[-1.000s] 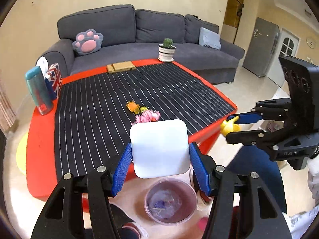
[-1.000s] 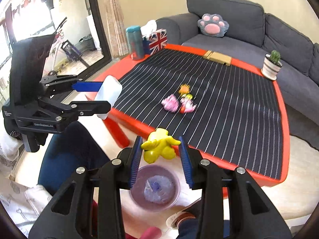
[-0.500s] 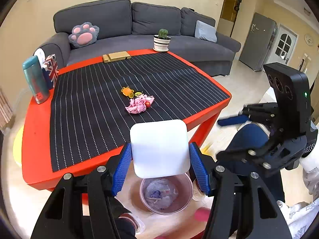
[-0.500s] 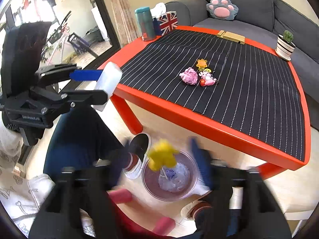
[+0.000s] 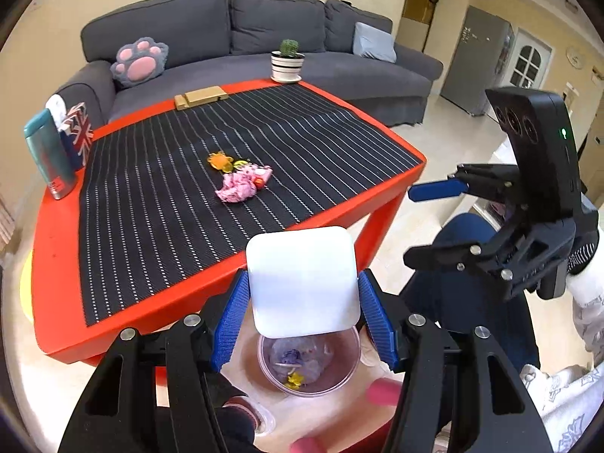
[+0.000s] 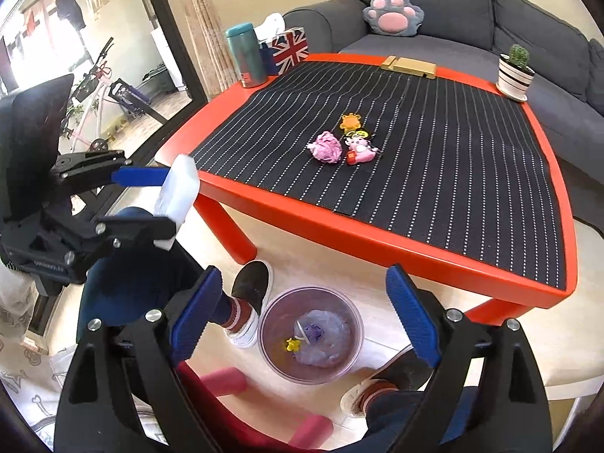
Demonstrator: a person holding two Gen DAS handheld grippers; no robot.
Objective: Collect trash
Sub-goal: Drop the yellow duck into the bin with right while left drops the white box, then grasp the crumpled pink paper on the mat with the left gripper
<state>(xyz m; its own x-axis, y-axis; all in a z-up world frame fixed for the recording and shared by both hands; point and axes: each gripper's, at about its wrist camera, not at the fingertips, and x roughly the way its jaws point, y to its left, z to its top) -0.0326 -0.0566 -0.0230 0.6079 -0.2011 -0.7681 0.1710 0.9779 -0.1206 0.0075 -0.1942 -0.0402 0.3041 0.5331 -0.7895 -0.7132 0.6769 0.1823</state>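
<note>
Our right gripper (image 6: 302,317) just let go: jaws opening, nothing btwn them, and the small yellow rubber toy (image 6: 292,344) now lies in the round translucent purple bin (image 6: 310,334) on the floor near the red table (image 6: 377,234). Left gripper (image 5: 302,313) stays clamped on the white rounded-square plastic lid (image 5: 302,279) over the bin. One item done; the crumpled pink wrapper (image 6: 326,146) is left on the table w/ other bits.

One bin (image 6: 311,334) — three trash bits (image 6: 327,146).
</note>
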